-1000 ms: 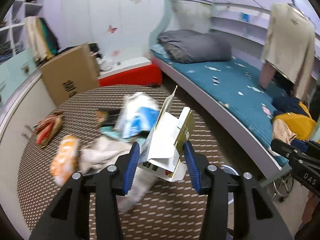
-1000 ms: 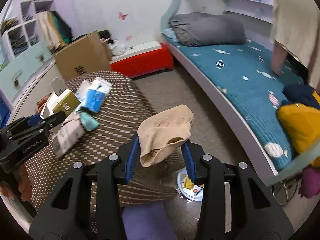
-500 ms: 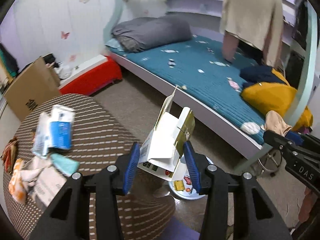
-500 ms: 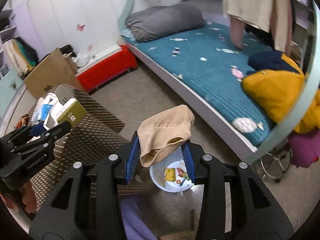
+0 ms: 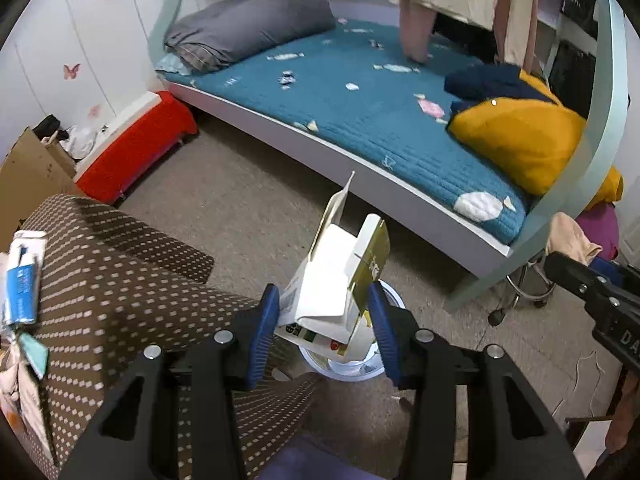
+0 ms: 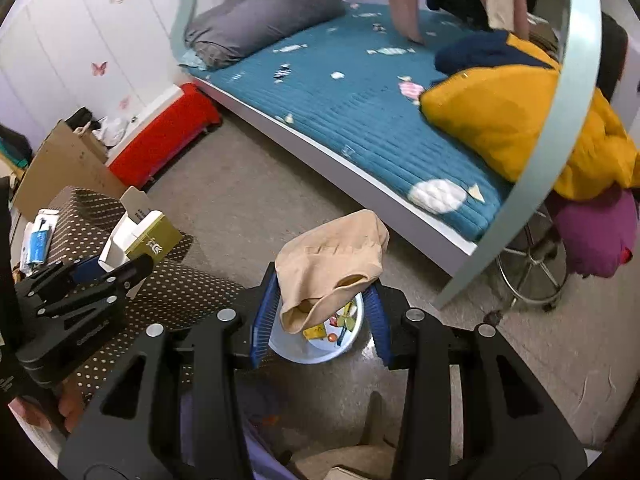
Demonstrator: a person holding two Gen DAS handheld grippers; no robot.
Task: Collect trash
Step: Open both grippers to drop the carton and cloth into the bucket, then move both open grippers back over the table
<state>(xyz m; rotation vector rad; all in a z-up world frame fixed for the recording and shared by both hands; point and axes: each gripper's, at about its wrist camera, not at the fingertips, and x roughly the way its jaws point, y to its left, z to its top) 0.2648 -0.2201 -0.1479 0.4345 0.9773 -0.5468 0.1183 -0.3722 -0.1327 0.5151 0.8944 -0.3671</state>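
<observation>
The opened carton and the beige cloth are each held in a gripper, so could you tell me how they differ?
The opened carton is stiff, white and olive, with flaps standing up; the beige cloth is soft, plain tan, and droops over the fingers. The carton has print; the cloth has none. Both are clamped above the white bin.

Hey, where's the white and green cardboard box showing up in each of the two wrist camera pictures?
Left wrist view: the cardboard box sits at lower center, clamped in the left gripper, above the white bin.
Right wrist view: the same box is at the left edge, midway down, over the brown dotted tablecloth.
Shared landmark: the red box on the floor at the head of the bed.
</observation>
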